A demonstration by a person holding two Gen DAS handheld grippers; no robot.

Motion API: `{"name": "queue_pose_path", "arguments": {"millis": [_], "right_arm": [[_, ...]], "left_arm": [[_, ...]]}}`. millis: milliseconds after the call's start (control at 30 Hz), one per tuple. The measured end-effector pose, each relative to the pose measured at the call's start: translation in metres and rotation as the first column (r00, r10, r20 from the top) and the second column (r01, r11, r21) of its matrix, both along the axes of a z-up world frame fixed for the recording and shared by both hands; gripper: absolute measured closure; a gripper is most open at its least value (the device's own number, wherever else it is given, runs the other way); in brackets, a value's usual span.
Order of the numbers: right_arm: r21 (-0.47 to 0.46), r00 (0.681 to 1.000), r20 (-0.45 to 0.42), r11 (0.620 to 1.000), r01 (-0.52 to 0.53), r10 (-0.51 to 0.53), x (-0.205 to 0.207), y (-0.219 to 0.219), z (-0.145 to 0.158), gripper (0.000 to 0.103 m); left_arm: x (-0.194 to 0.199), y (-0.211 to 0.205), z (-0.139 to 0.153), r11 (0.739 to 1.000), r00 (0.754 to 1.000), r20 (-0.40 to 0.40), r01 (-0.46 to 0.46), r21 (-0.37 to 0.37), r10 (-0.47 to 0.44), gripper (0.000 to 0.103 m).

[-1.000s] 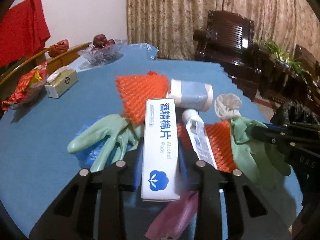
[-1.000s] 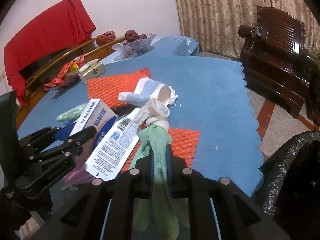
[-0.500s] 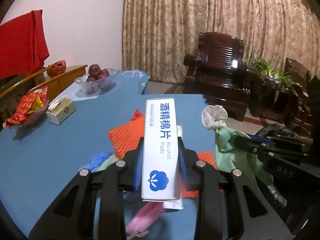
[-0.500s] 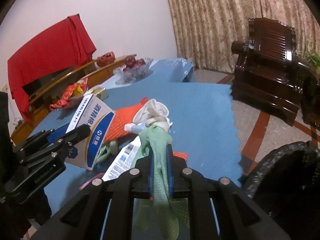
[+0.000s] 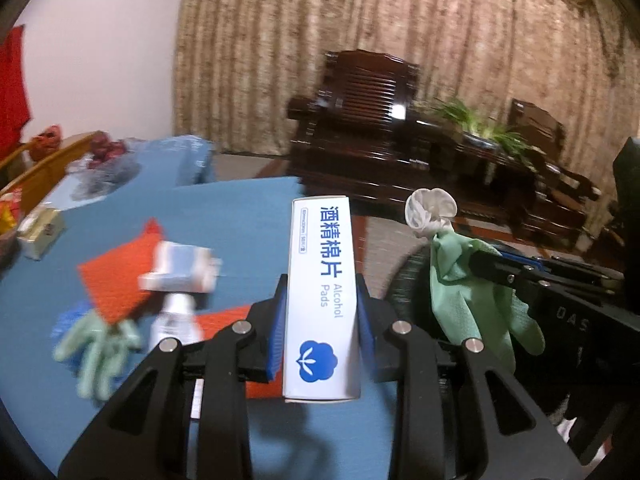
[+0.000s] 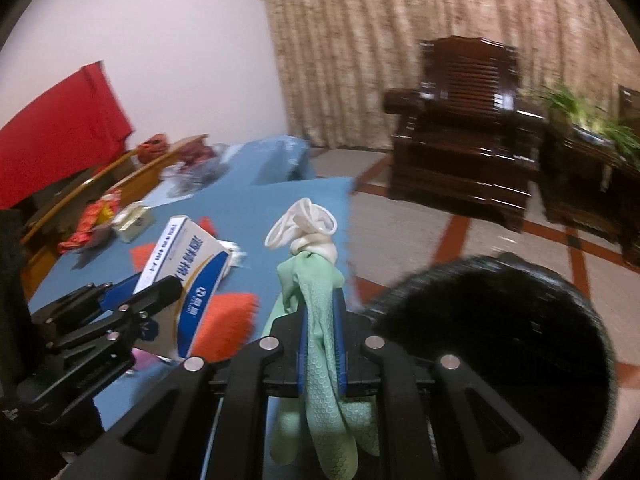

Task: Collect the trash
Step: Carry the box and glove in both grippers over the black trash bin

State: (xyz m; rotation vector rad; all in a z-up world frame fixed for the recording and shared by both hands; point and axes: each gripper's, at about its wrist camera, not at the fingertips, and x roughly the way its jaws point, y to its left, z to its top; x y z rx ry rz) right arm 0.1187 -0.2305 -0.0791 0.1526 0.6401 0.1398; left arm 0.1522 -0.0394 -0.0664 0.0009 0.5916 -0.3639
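My left gripper (image 5: 320,320) is shut on a white and blue alcohol pads box (image 5: 322,280) and holds it above the blue table (image 5: 240,216). The box also shows in the right wrist view (image 6: 188,272). My right gripper (image 6: 320,320) is shut on a green rubber glove (image 6: 320,344) knotted to a white glove (image 6: 308,224). It holds them up next to a black trash bag (image 6: 500,332) beside the table's edge. The green glove also shows in the left wrist view (image 5: 468,288). On the table lie orange mesh sheets (image 5: 116,276), a second green glove (image 5: 96,348), a tube (image 5: 172,320) and a white-blue packet (image 5: 180,264).
A glass fruit bowl (image 5: 104,164), a tissue box (image 5: 38,232) and red snack packets (image 6: 90,224) stand at the table's far left. Dark wooden armchairs (image 6: 468,128) and a plant (image 5: 476,120) stand by the curtain. Tiled floor (image 6: 404,232) lies beyond the table.
Both grippers have risen from the table with their loads and swung right, toward the black trash bag. The table trash now lies lower and to the left.
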Motion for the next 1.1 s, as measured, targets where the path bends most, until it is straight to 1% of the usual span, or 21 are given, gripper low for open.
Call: {"name": "queue_pose_path", "arguments": {"millis": [200,400,567,767,800,867,900,933,967,1067,1100], "right_arm": [[-0.031,0.991,-0.043,0.992,0.125,-0.126,-0.019,-0.055,-0.014,0.092],[-0.049,0.974,-0.091,0.978,0.205,-0.209,-0.036,-0.087,-0.031,0.092],[-0.04,0.958,-0.137,0.968,0.248,-0.251,-0.047,-0.105,-0.045,0.092],[-0.041,0.945,-0.189,0.963,0.265,-0.268,-0.046,-0.113,-0.055,0.09],[-0.038,0.942,-0.2,0.963,0.267,-0.269,-0.046,-0.114,-0.058,0.088],[-0.037,0.937,-0.214,0.961,0.276,-0.277,-0.047,-0.118,-0.061,0.086],[-0.037,0.935,-0.216,0.96,0.279,-0.28,-0.048,-0.118,-0.061,0.085],[-0.039,0.933,-0.218,0.958,0.284,-0.286,-0.048,-0.119,-0.061,0.075],[-0.046,0.93,-0.221,0.955,0.292,-0.294,-0.048,-0.119,-0.062,0.064],[-0.057,0.928,-0.207,0.951,0.304,-0.309,-0.049,-0.118,-0.059,0.061],[-0.056,0.928,-0.201,0.95,0.308,-0.313,-0.05,-0.118,-0.056,0.059]], "left_arm": [[-0.003,-0.059,-0.013,0.994,0.993,-0.024,0.113,-0.013,-0.113,0.074],[-0.003,-0.108,-0.035,0.981,0.978,-0.069,0.195,-0.013,-0.195,0.074],[-0.006,-0.134,-0.056,0.969,0.963,-0.108,0.248,-0.006,-0.247,0.074],[-0.002,-0.146,-0.071,0.961,0.951,-0.147,0.275,0.003,-0.272,0.072],[0.0,-0.146,-0.074,0.961,0.949,-0.161,0.277,0.001,-0.273,0.071],[0.0,-0.142,-0.076,0.96,0.945,-0.174,0.279,-0.006,-0.276,0.065],[0.0,-0.141,-0.077,0.962,0.947,-0.174,0.274,-0.005,-0.271,0.058],[0.0,-0.139,-0.076,0.963,0.948,-0.174,0.271,-0.004,-0.267,0.054],[0.0,-0.136,-0.076,0.964,0.949,-0.175,0.266,-0.003,-0.263,0.052],[0.001,-0.128,-0.073,0.968,0.955,-0.167,0.25,0.004,-0.245,0.049],[0.001,-0.126,-0.073,0.97,0.958,-0.161,0.243,0.009,-0.239,0.045]]}}
